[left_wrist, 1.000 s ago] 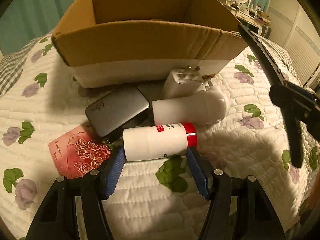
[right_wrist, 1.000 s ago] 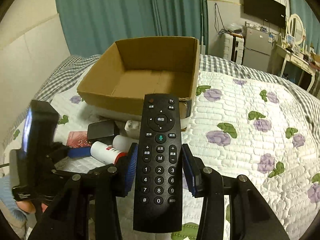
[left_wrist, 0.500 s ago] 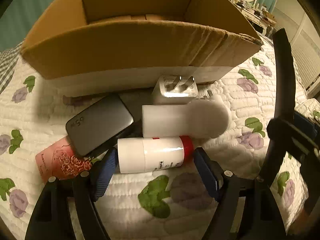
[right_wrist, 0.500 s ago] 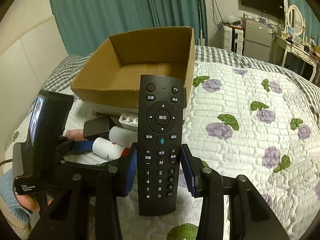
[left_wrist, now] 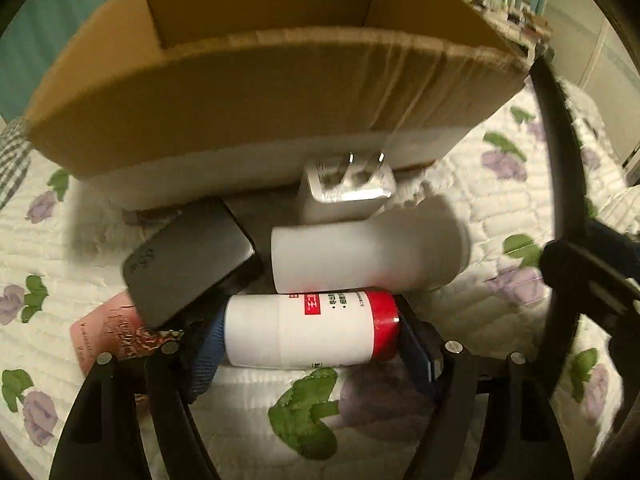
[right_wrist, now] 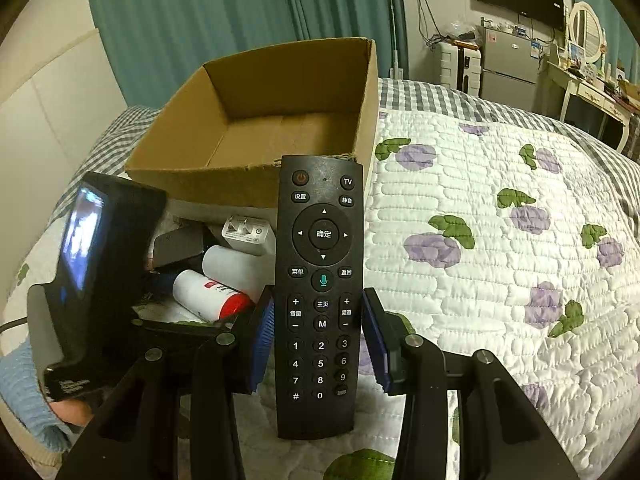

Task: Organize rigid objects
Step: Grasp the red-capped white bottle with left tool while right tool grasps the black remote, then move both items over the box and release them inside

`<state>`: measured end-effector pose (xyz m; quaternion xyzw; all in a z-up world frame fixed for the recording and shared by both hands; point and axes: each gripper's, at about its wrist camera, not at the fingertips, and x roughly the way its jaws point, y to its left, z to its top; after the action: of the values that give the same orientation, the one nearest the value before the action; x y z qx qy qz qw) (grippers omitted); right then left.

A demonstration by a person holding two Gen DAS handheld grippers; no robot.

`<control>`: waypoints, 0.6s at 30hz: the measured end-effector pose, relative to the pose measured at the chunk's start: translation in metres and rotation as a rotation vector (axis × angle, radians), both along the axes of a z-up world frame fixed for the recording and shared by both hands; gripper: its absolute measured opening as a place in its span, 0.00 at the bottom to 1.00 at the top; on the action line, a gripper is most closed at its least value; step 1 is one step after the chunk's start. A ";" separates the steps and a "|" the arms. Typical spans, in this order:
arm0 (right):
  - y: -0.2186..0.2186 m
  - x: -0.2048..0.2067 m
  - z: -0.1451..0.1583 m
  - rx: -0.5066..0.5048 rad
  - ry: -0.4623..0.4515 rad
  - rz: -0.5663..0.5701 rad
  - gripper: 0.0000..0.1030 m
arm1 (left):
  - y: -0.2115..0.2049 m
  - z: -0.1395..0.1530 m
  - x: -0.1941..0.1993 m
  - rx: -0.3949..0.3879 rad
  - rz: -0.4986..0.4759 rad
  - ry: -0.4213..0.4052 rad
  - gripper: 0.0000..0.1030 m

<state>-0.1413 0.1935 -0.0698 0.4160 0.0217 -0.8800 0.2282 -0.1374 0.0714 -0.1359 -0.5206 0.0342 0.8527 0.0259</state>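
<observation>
A white bottle with a red cap (left_wrist: 304, 328) lies on its side on the flowered quilt, in front of the open cardboard box (left_wrist: 260, 92). My left gripper (left_wrist: 312, 344) straddles it end to end. Its jaws are closing, with the blue pads close by the bottle's base and cap; I see no firm squeeze. My right gripper (right_wrist: 318, 344) is shut on a black TV remote (right_wrist: 320, 280), held upright just right of the pile, near the box's (right_wrist: 224, 176) corner. The same bottle (right_wrist: 204, 292) shows to the left of the remote. The remote's edge (left_wrist: 560, 160) crosses the right side of the left wrist view.
Behind the bottle lie a white flask-shaped item (left_wrist: 360, 252), a white plug charger (left_wrist: 348, 188), a grey power bank (left_wrist: 188, 264) and a pink patterned packet (left_wrist: 108, 332). A hand in a blue sleeve (right_wrist: 24, 400) holds the left tool. The quilt (right_wrist: 500, 240) stretches away to the right.
My left gripper moved in toward the pile and its jaws spread, so the bottle now lies between the pads. The right gripper kept the remote and lifted it slightly in view.
</observation>
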 end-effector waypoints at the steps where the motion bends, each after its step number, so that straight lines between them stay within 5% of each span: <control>1: 0.000 0.001 0.001 0.003 0.002 -0.001 0.40 | 0.001 0.003 0.003 -0.004 -0.004 0.010 0.75; 9: -0.001 0.011 0.018 0.025 0.044 -0.013 0.39 | 0.000 0.031 0.024 0.025 -0.022 0.078 0.74; 18: -0.003 0.024 0.080 0.026 0.156 -0.012 0.39 | -0.023 0.128 0.040 0.045 -0.024 0.256 0.74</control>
<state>-0.1169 0.1903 0.0099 0.3493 0.0480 -0.9107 0.2150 -0.0970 0.0482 -0.0080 -0.4062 0.0241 0.9124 0.0432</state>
